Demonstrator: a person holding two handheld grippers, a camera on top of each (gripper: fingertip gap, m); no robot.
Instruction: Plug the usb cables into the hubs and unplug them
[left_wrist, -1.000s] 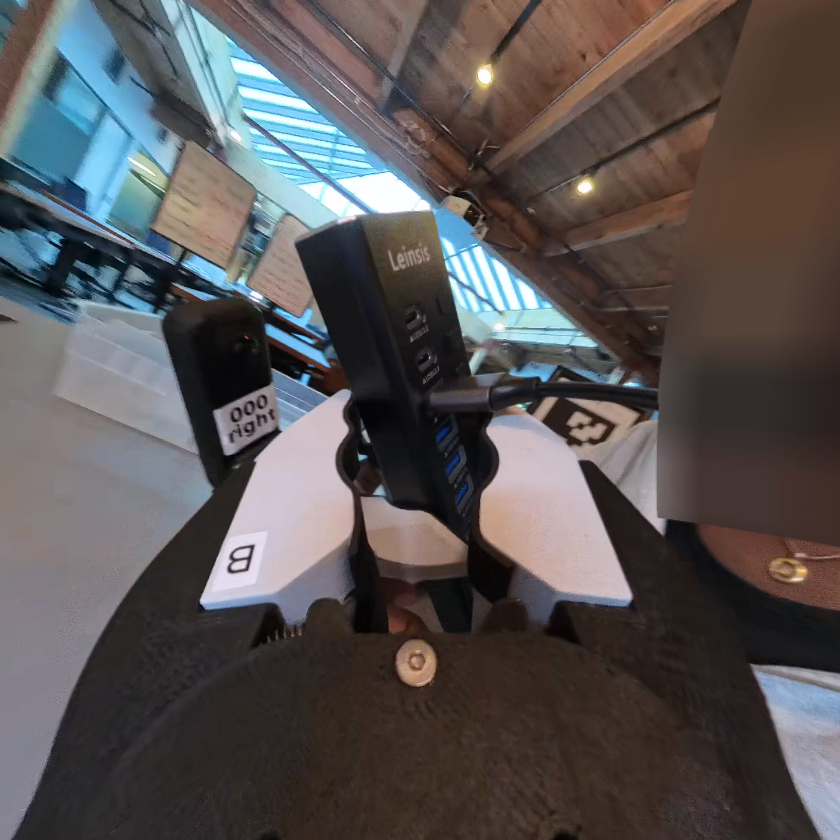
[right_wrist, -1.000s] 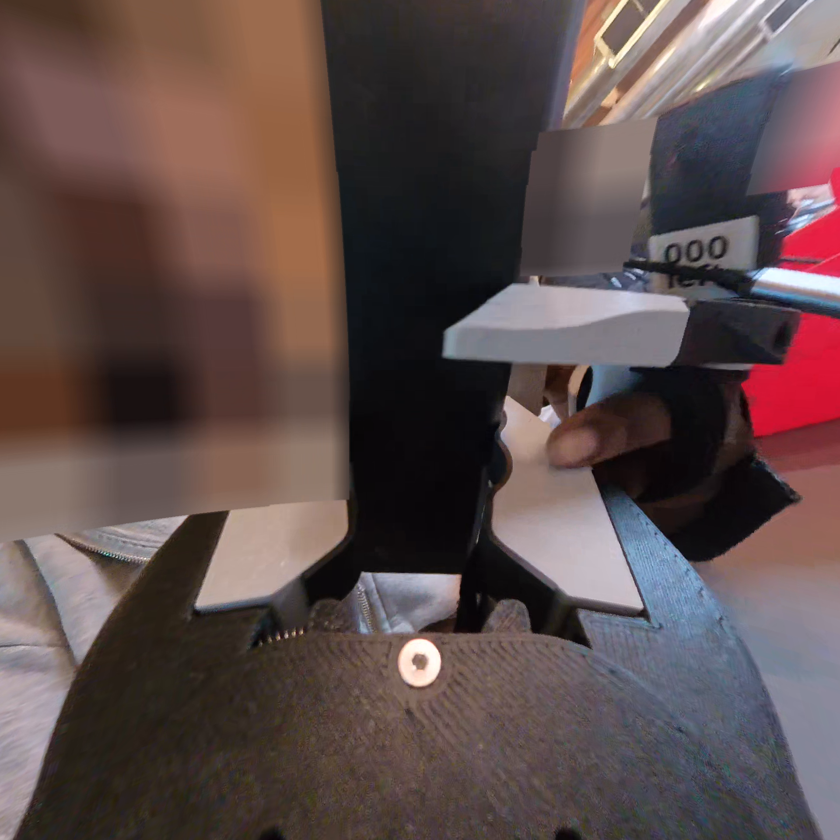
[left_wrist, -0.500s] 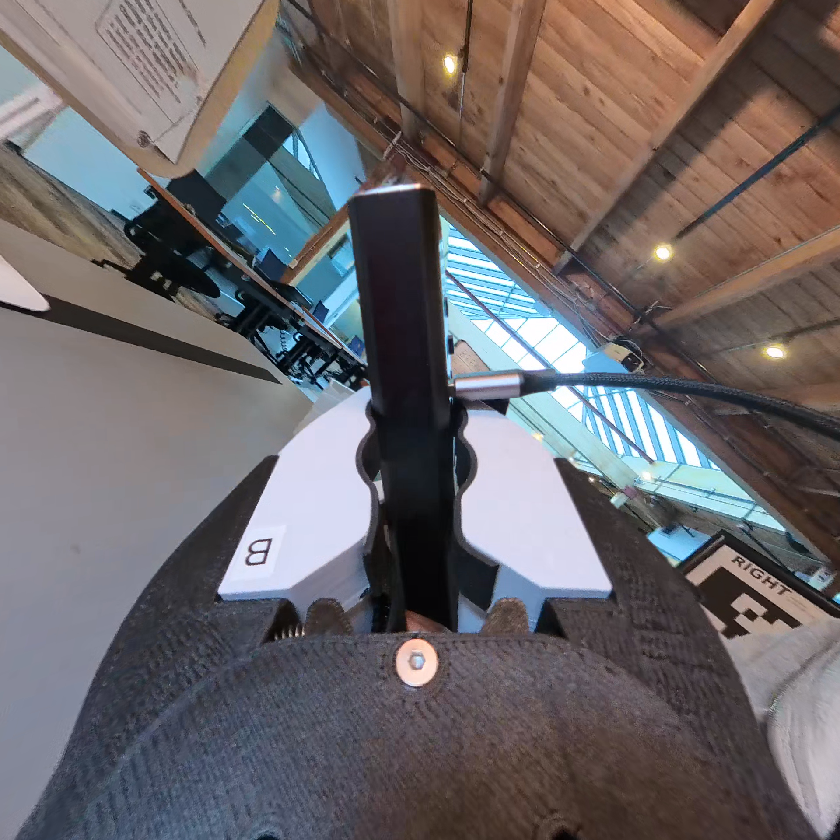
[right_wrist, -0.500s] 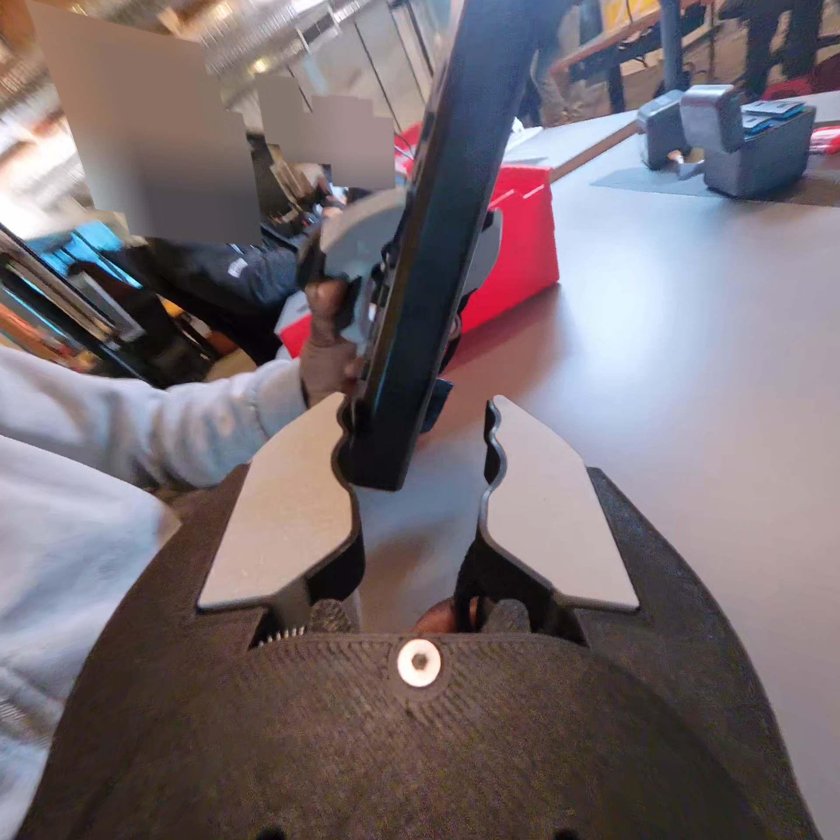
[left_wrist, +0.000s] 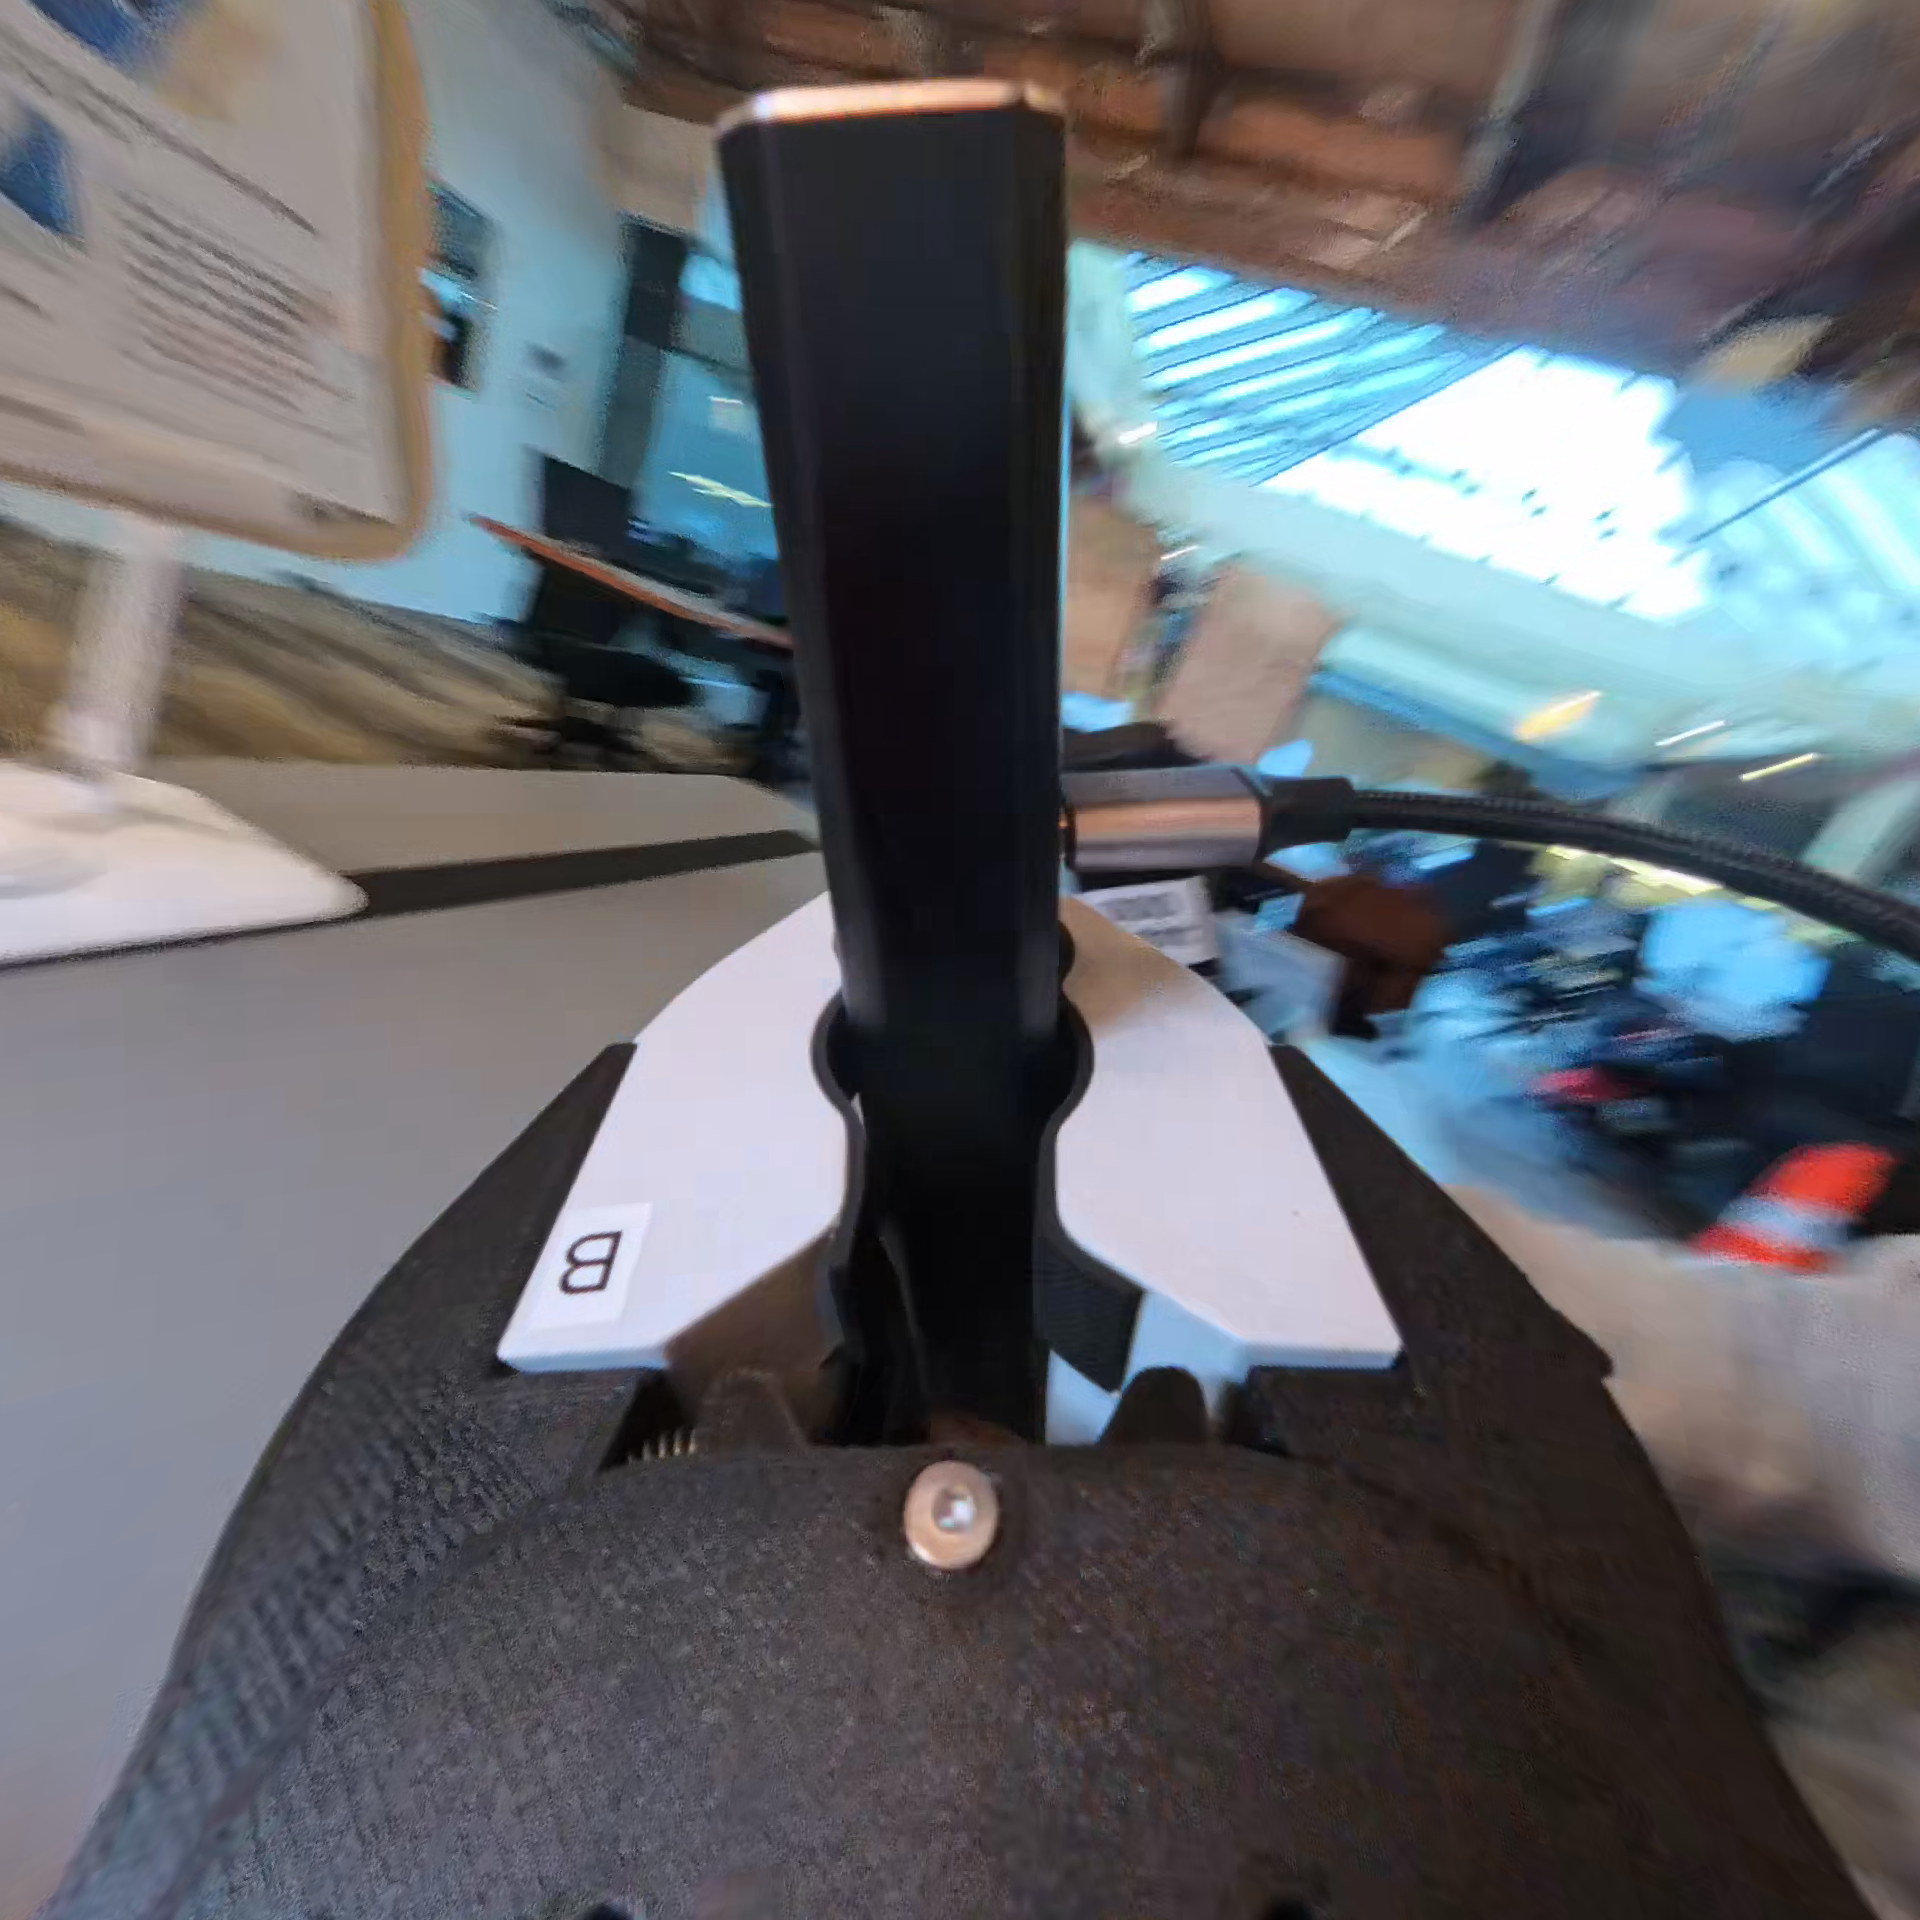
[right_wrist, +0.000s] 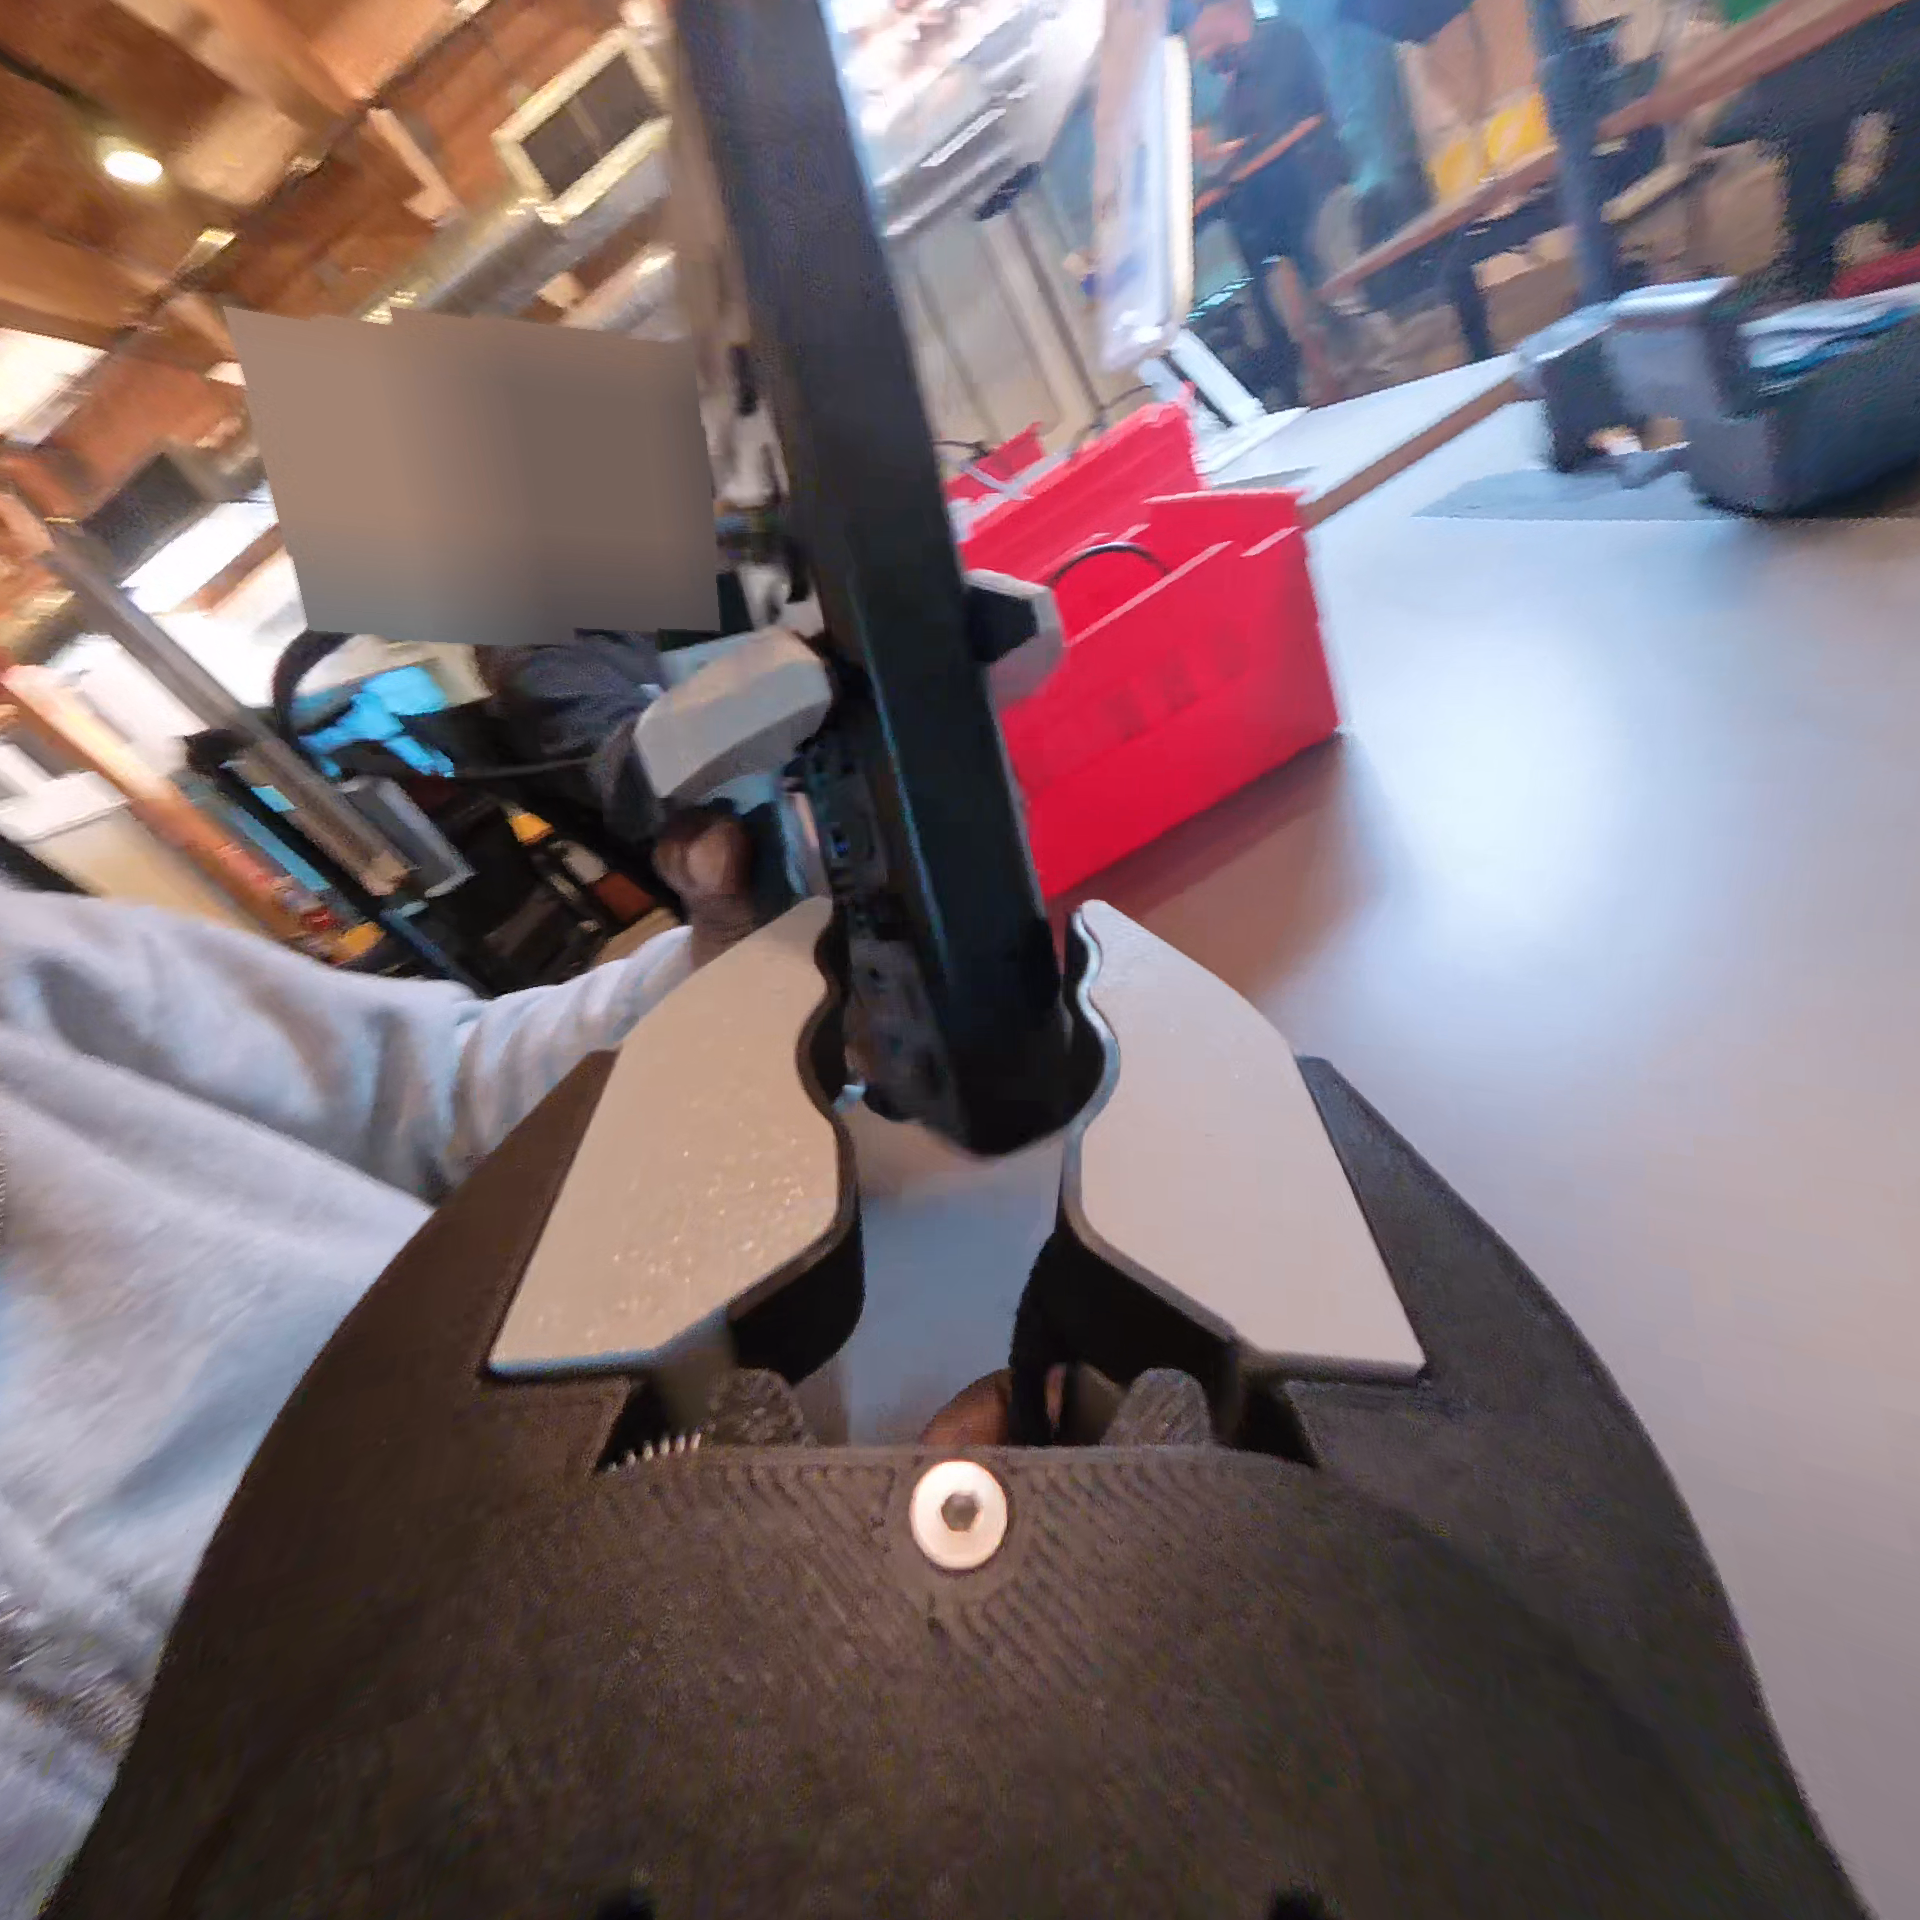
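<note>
A grey counter is carrying a red bin in a blurred workshop; the left tongs are clamping the upright black hub, its braided cable plugged in; the right tongs are closing around the hub's lower end, contact uncertain; next, probably, unplugging, calling for a regrip on the connector.

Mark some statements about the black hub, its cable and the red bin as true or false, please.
1. The left gripper clamps the black rectangular hub. True.
2. The black braided cable hangs free of the hub. False: its silver plug sits in the hub's side.
3. The red plastic bin stands on the grey table. True.
4. The hub lies flat on the table. False: it is held upright above it.
</note>
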